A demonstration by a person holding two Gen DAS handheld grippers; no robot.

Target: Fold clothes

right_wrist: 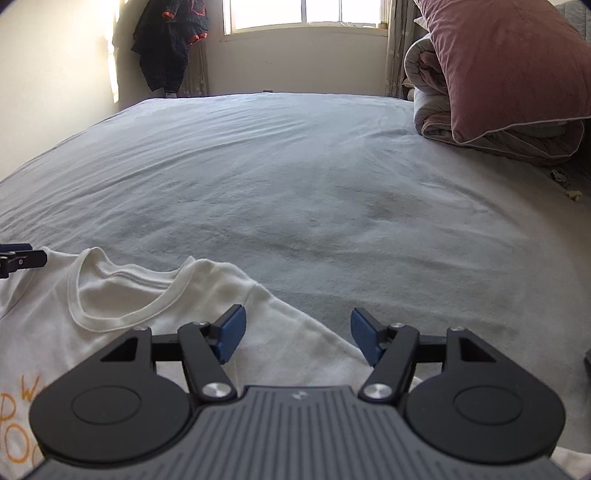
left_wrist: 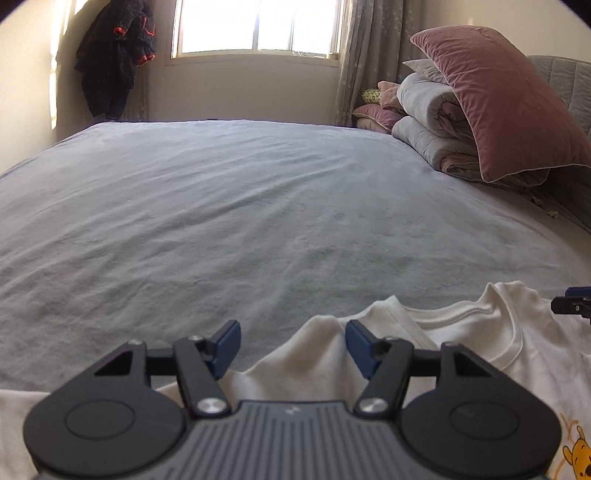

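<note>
A white T-shirt (right_wrist: pixel 110 295) lies face up at the near edge of the bed (left_wrist: pixel 221 203), neckline toward the window (left_wrist: pixel 255 26). The left gripper (left_wrist: pixel 293 347) hovers over 1 shoulder, its 2 blue fingers (left_wrist: pixel 227 343) apart with nothing clamped. The right gripper (right_wrist: pixel 297 334) hangs over the other shoulder and sleeve, fingers (right_wrist: pixel 232 332) likewise apart. A pink pillow (left_wrist: pixel 498 103) leans on folded quilts (left_wrist: pixel 428 110) at the right.

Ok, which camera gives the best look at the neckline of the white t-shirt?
The right wrist view. There the t-shirt's neckline shows as a full open loop, unobstructed, left of the right hand-held gripper. In the left wrist view the neckline shows as a flatter arc, with its near edge running down toward the left hand-held gripper.
</note>
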